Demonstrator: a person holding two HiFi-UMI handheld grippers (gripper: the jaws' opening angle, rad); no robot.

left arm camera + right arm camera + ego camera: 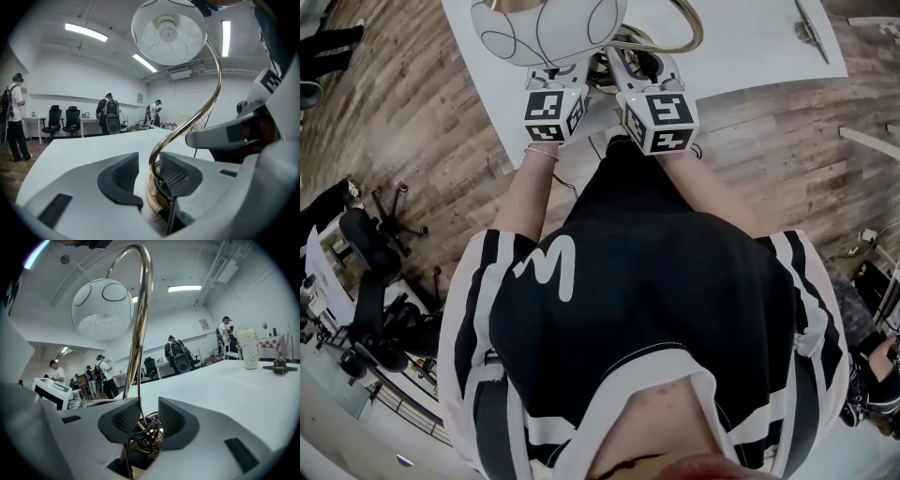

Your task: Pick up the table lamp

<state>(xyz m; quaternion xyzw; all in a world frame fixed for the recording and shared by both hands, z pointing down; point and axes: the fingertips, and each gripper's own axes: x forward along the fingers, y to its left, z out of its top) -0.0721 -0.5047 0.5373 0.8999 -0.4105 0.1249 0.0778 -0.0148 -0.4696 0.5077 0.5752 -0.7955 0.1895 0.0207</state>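
Note:
The table lamp stands on the white table (pixel 750 56). It has a white globe shade (pixel 548 28), a curved gold stem (pixel 692 37) and a gold base. My left gripper (pixel 572 77) and right gripper (pixel 647 73) reach in side by side at the foot of the lamp. In the left gripper view the stem (pixel 206 103) rises between the jaws of the left gripper (pixel 147 174), close to the right pad (pixel 176 171), with a gap to the left pad. In the right gripper view the thin stem (pixel 140 333) and a coil of black cable (pixel 146 430) sit between the open jaws of the right gripper (pixel 143 420).
A metal clip-like item (pixel 811 30) lies at the table's far right. A white bottle (pixel 248 348) and a dark object (pixel 280 366) stand further along the table. An office chair (pixel 375 281) and clutter stand on the wooden floor at left. People stand in the background.

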